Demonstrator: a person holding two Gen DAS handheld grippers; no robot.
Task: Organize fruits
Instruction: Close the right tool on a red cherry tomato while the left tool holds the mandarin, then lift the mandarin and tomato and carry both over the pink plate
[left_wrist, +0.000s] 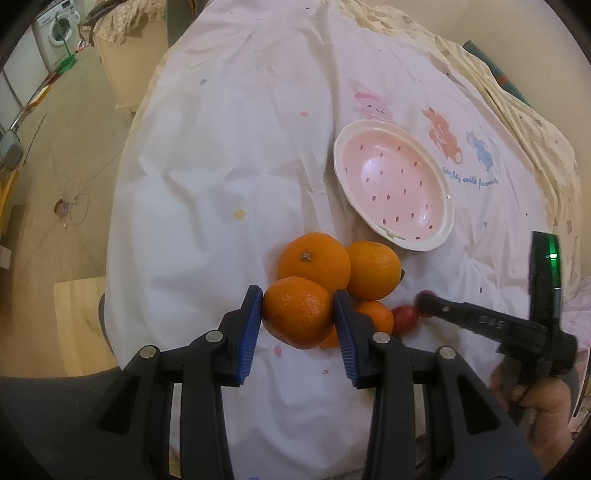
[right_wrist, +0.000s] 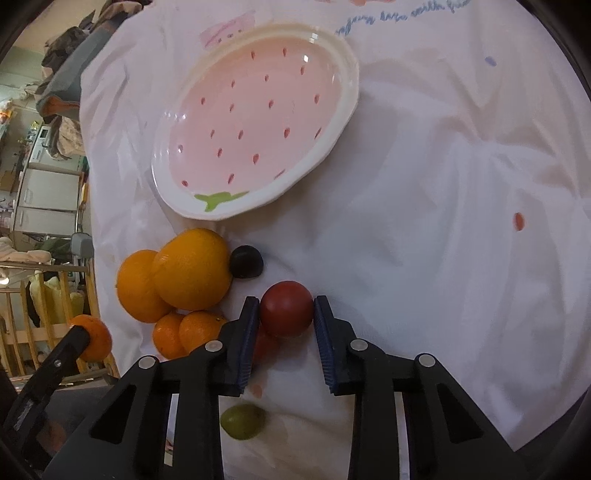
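Observation:
A pink strawberry-pattern plate (left_wrist: 439, 192) (right_wrist: 343, 96) lies empty on the white cloth. Next to it is a pile of oranges (left_wrist: 373, 269) (right_wrist: 192, 273). My left gripper (left_wrist: 298, 314) is shut on an orange (left_wrist: 297, 312), which also shows at the left of the right wrist view (right_wrist: 96, 341). My right gripper (right_wrist: 285, 314) is shut on a red tomato (right_wrist: 286, 308), seen in the left wrist view (left_wrist: 405, 318) beside the right gripper's finger (left_wrist: 428, 303). A dark round fruit (right_wrist: 246, 261) lies by the oranges. A green fruit (right_wrist: 242, 421) lies under the right gripper.
The white printed cloth (left_wrist: 221, 166) covers the table, with open cloth to the right of the plate (right_wrist: 461, 221). The table's left edge drops to the floor (left_wrist: 55, 184). A washing machine (left_wrist: 55, 31) and wooden furniture (right_wrist: 37, 295) stand beyond.

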